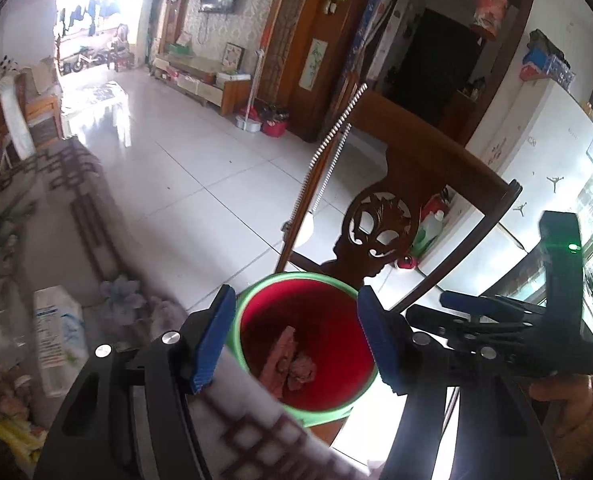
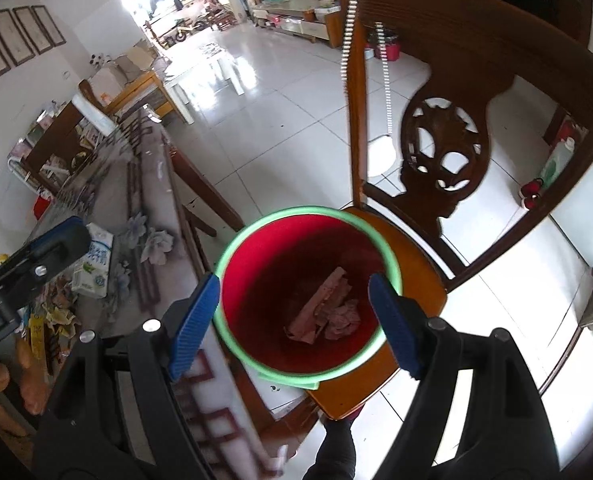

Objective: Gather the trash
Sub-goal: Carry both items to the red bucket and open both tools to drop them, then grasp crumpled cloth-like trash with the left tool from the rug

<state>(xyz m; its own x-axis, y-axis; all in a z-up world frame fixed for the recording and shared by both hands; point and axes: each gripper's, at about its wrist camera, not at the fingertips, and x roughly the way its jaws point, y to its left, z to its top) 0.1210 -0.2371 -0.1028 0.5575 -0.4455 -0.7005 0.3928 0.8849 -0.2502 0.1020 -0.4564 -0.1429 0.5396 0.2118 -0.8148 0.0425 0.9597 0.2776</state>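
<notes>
A red bin with a green rim [image 1: 296, 280] [image 2: 388, 256] stands on a wooden chair seat [image 2: 420, 292] beside the table. At its bottom lie a flat brownish strip and crumpled paper [image 1: 288, 360] [image 2: 328, 312]. My left gripper [image 1: 295, 294] hovers over the bin's mouth, open, with nothing between its blue pads. My right gripper [image 2: 293, 280] also hangs open and empty above the bin; in the left wrist view it shows side-on at the right [image 1: 456, 308]. On the table, a milk carton [image 2: 94, 266] [image 1: 56, 332] and crumpled wrappers [image 2: 60, 316] lie to the left.
The chair's carved backrest [image 2: 444, 152] rises just behind the bin. The patterned table edge [image 2: 216, 412] runs close along the bin's left side. White tiled floor [image 1: 200, 184] stretches beyond. A hand [image 1: 576, 404] grips the right tool's handle.
</notes>
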